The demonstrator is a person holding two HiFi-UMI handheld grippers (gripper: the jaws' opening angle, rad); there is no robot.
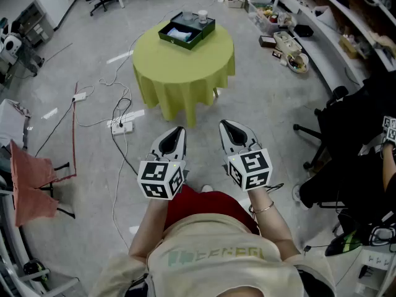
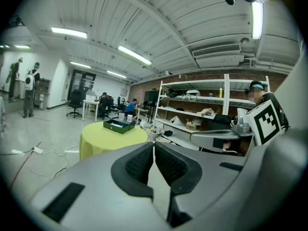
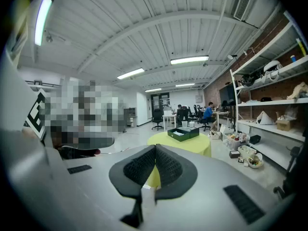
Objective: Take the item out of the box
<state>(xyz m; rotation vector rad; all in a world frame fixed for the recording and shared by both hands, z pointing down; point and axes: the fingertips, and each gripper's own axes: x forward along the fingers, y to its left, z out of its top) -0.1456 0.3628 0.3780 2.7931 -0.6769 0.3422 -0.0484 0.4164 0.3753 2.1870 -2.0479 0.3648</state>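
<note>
Box [image 1: 186, 30] sits on yellow table [image 1: 185, 73], well ahead. Left gripper [image 1: 178, 132] and right gripper [image 1: 225, 127] hover side by side at waist, both clenched empty.

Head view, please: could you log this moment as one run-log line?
left gripper: jaws shut, empty | right gripper: jaws shut, empty | box: open on round table, far ahead, untouched
</note>
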